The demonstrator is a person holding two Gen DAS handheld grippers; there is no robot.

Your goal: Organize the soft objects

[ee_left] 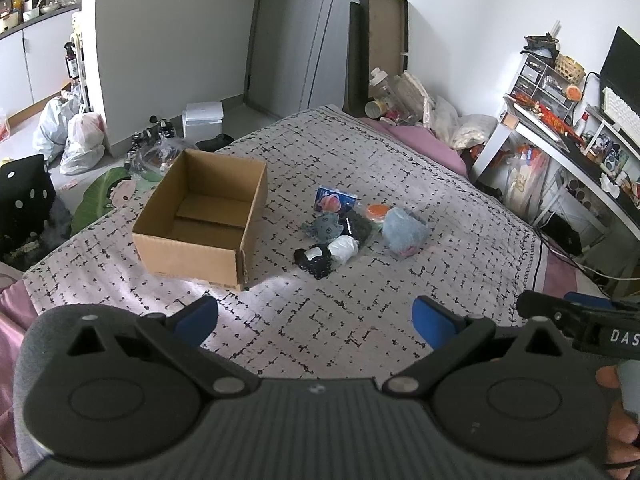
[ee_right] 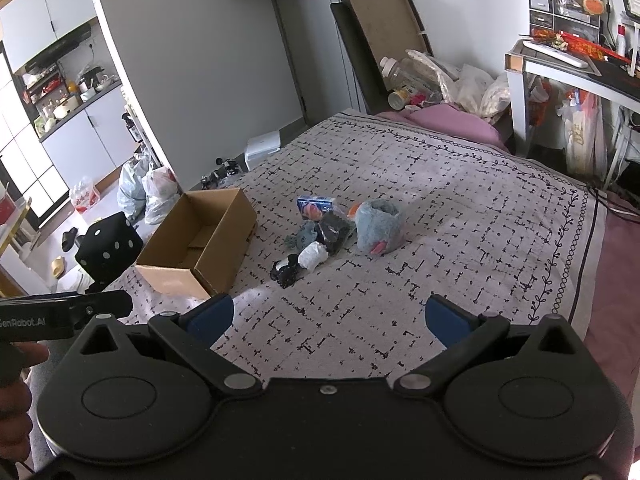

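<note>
Both grippers, left gripper (ee_left: 316, 322) and right gripper (ee_right: 326, 320), hovered with jaws apart; at twelve o'clock lay a fluffy blue pouch (ee_right: 378, 226), probably light and squashy, best pinched at its rim

Room as I see it: bed (ee_left: 400, 168) under a grey patterned cover; grey wall (ee_left: 172, 40); white desk (ee_left: 560, 140) at right, cluttered; kitchen cabinets (ee_right: 76, 140) at left; plastic bags (ee_left: 76, 136) on the floor; daylight.

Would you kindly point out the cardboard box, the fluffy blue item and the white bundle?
cardboard box (ee_left: 192, 252), left wrist view, near outer wall.
fluffy blue item (ee_right: 378, 226), right wrist view, its front side.
white bundle (ee_right: 312, 256), right wrist view, its middle.
</note>
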